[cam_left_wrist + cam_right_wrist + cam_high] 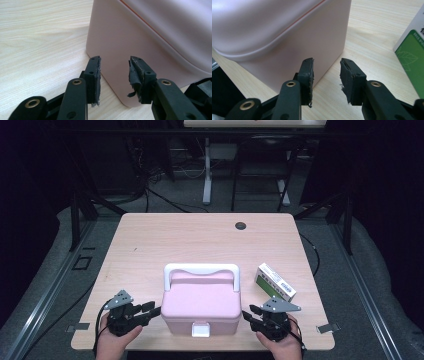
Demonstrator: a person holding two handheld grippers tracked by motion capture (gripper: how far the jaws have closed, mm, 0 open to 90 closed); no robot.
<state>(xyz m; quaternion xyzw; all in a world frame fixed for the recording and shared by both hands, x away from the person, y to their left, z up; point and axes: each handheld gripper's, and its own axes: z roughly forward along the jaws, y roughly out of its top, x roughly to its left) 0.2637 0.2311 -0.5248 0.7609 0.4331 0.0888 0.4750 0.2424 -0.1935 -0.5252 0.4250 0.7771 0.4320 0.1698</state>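
Here both hand-held grippers, left and right, spread worn rubber pads beside the smooth, rounded pink plastic box.

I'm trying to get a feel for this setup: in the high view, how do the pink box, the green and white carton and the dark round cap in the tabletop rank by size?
Largest to smallest, as they look:
1. pink box
2. green and white carton
3. dark round cap, which lies farthest from the camera, so it looks somewhat smaller than it is

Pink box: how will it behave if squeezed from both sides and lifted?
The pink box looks like rigid plastic, so it probably won't flex. Its smooth, glossy walls may slip in the tongs. Its broad flat base suggests it slides rather than tips.
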